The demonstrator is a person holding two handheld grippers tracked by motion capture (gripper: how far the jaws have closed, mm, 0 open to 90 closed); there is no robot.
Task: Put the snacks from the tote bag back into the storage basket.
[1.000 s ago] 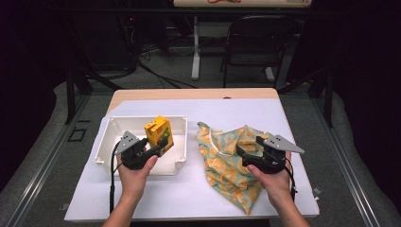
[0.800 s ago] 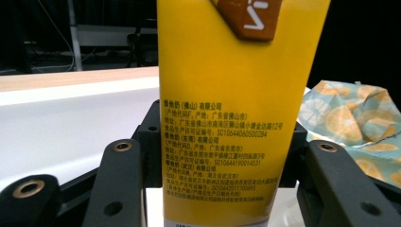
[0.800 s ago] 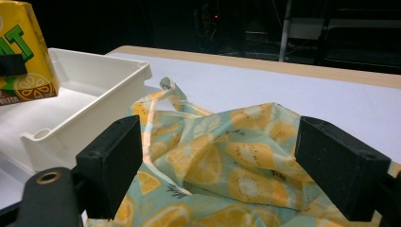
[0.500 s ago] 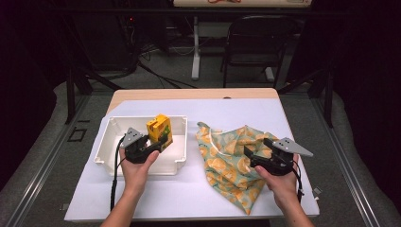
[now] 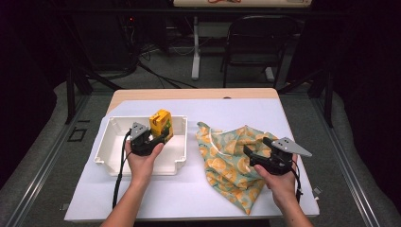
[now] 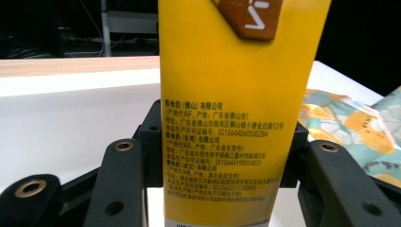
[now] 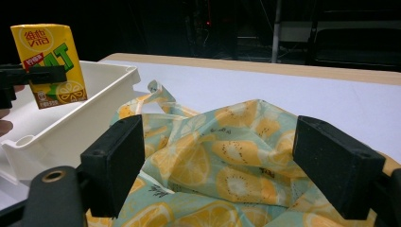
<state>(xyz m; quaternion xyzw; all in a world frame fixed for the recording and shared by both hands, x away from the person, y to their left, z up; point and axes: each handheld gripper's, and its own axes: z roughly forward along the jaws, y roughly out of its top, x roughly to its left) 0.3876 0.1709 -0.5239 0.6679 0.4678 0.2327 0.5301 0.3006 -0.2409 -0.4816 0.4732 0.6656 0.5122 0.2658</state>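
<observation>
Clearly, the left claw [image 5: 163,136] is clamped on a yellow lemon tea carton [image 5: 161,124], its black jaws pressing both narrow sides of the upright box, whose printed back panel faces the left gripper view. The carton [image 6: 236,109] hangs above the inside of a white plastic bin [image 5: 111,149] that sits on the left part of the desk [image 5: 189,198]. Over on the right, the right claw [image 5: 250,155] stands wide apart with nothing gripped, its jaws poised just above a crumpled orange-slice print cloth bag [image 5: 227,165] lying beside the bin on the white desk cover.
</observation>
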